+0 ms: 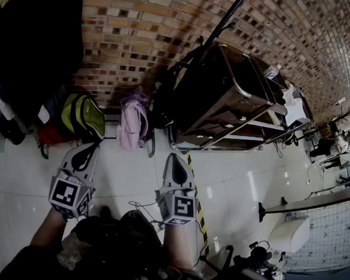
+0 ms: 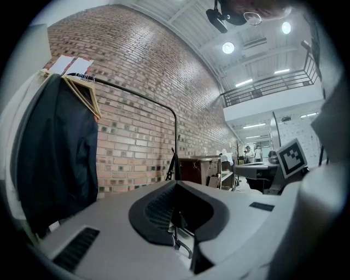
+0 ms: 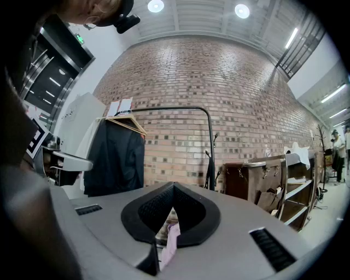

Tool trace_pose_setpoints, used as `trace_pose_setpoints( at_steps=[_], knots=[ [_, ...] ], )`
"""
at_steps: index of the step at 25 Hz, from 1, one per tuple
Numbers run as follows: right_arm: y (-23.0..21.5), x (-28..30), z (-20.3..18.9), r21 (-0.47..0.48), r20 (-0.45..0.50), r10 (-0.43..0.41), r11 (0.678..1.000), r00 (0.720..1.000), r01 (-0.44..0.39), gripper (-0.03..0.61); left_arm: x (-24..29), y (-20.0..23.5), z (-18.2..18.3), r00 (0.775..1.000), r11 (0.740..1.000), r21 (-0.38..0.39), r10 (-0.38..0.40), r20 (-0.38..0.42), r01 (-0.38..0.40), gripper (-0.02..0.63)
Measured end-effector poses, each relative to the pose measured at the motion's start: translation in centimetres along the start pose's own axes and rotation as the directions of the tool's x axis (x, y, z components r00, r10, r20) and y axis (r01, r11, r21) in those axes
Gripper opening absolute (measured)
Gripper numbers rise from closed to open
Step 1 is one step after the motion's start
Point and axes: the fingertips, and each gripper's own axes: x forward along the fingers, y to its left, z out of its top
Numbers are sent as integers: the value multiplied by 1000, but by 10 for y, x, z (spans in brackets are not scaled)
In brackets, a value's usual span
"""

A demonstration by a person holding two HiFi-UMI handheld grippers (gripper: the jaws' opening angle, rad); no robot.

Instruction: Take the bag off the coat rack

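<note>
Two hand-held grippers point level at a coat rack (image 3: 180,109) against a red brick wall (image 1: 171,22). The left gripper (image 1: 91,147) has its jaws pressed together with nothing between them. The right gripper (image 1: 175,157) is likewise closed and empty. Each carries a cube with black-and-white square markers (image 1: 182,206), the only clear print in the scene.

Two white paper tags (image 2: 71,64) sit at the end of the rack's black rail, and a small green sign (image 3: 79,38) glows high on the dark wall to the left. Neither can be read.

The lilac bag (image 1: 132,124) sits low against the foot of the wall, just beside the rack's black upright. It is ahead of the grippers, between their lines and well apart from both. A sliver of lilac also shows through the slot under the right gripper's jaws. Whether the bag hangs or stands cannot be told.

To its left are a green-and-yellow bag (image 1: 84,117) and a red bag (image 1: 48,135), under a dark jacket (image 2: 54,164) on wooden hangers (image 2: 85,93).

The floor is glossy white tile (image 1: 238,183) crossed by a strip of yellow-and-black hazard tape (image 1: 199,207). A brown wooden cabinet (image 1: 225,104) stands to the right of the rack. Round ceiling lights (image 2: 228,47) and a railed upper gallery (image 2: 268,85) mark a tall, open hall.
</note>
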Motion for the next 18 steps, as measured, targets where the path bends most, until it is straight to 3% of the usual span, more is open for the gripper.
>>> trace_pose_setpoints(
  at_steps=[9,18],
  knots=[
    [-11,20,-8,6,1,-9,1000,1000,9,11,12,19,-11,999,1000,-18,18,-27,-18,40],
    [-69,107,-22,20,21,-29,999,999,29,11,75,53,-16,994,994,-22,102,-24,-103,40]
  ],
)
